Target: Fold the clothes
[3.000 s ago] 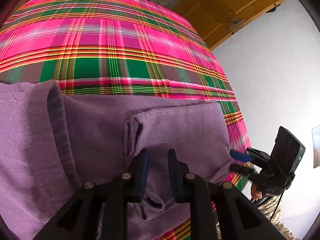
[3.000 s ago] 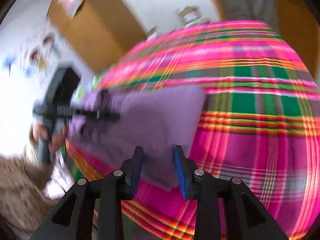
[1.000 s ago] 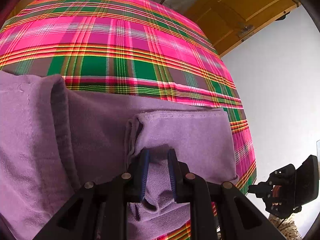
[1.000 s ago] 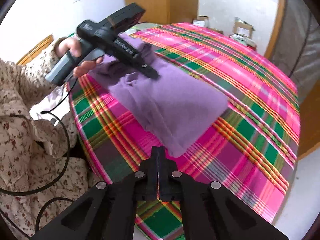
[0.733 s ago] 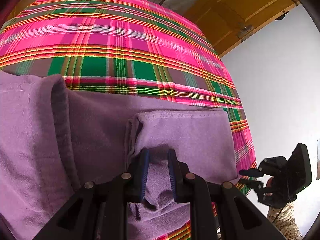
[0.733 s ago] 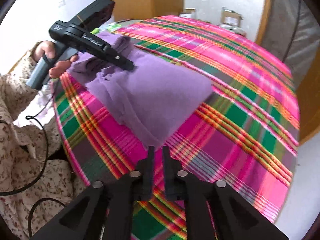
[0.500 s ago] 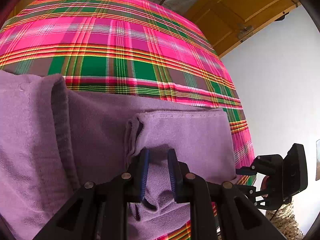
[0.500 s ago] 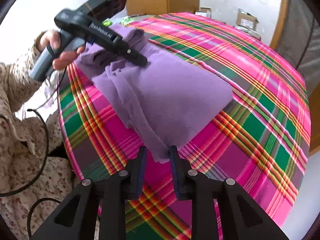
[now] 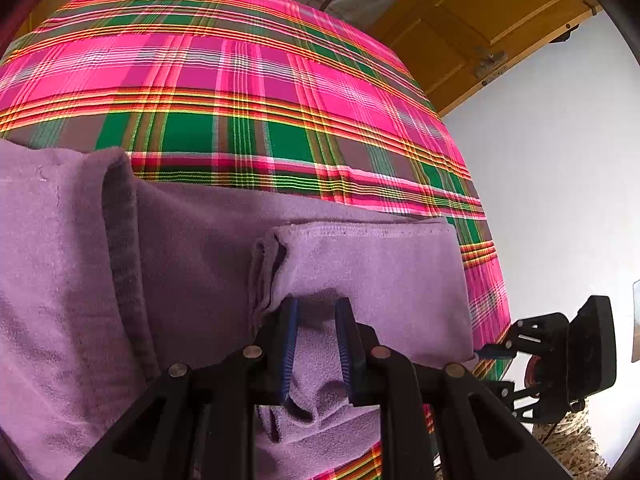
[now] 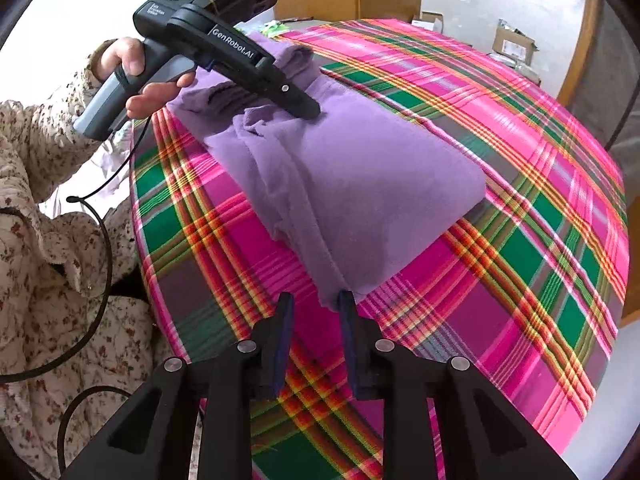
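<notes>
A home room: plaid-covered bed, wooden door, children's wall stickers, cardboard boxes.

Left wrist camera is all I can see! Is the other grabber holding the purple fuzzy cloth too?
Observer: No. The right gripper has just been opening its jaws. The near corner of the purple fleece garment pokes between them, not pinched.
Operator: What's under that corner?
Observer: The pink-and-green plaid tablecloth. The corner rests on it.
Operator: Who's holding my grabber?
Observer: A hand is wrapped around the grey handle of the left gripper, with a floral sleeve behind it.
</notes>
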`<state>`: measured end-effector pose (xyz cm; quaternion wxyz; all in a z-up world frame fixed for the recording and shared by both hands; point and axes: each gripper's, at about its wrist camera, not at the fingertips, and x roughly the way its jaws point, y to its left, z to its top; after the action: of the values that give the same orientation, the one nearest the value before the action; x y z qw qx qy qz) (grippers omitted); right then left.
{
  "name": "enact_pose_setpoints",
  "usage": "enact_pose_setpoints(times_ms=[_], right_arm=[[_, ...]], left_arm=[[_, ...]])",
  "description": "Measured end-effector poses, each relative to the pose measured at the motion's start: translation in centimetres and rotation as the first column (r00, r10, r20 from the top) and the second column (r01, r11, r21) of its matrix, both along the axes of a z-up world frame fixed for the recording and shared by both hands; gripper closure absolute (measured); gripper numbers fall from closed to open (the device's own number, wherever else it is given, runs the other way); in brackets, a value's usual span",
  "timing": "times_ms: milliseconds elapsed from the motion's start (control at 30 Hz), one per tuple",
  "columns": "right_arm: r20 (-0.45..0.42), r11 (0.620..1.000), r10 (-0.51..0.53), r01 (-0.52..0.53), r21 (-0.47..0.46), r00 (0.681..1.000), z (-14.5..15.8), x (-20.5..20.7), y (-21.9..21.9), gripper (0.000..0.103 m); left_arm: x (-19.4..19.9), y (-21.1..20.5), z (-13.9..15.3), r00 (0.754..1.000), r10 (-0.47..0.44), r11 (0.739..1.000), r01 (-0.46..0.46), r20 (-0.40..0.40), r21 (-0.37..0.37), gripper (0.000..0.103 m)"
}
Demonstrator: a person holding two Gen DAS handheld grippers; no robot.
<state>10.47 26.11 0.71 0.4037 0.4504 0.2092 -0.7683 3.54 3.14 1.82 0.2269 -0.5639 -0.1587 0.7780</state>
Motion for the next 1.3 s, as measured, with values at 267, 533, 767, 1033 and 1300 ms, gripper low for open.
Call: enact_pose_setpoints(times_ms=[267,533,767,1033,1300], right_arm=[[-0.017,0.999,-0.027,0.026,-0.044,0.999,-0.1,-1.1,0.4,0.080],[-0.025,1.000,0.014,-0.014,-0.014,1.000,-0.4,-1.3,-0.6,0.078],[0.011,1.000,0.017,-0.016,-0.012,1.000,-0.6,-0.5,-0.1,0.087],[0.034,0.999,0.009,-0.008,-0.044,0.999,-0.4,1.4,-0.1,0.097],[-0.036,0.994,-0.056,0.053,-0.090,0.998,1.3,2.9,-0.6,0.098]], left_arm=[[0.1,0.2,0.1,1.000,0.003,1.000,-0.003,-0.005,-0.015,0.083],[0.0,0.1,0.1,1.000,0.007,1.000,-0.007,-0.001,-0.017,0.083],[-0.1,-0.1,0.1,1.000,0.005,1.000,-0.005,0.001,-0.005,0.083],[-0.1,-0.2,0.0,1.000,0.009,1.000,-0.009,0.002,0.006,0.083],[0.0,-0.3,-0.1,1.000,0.010,1.000,-0.010,-0.002,0.011,0.083]])
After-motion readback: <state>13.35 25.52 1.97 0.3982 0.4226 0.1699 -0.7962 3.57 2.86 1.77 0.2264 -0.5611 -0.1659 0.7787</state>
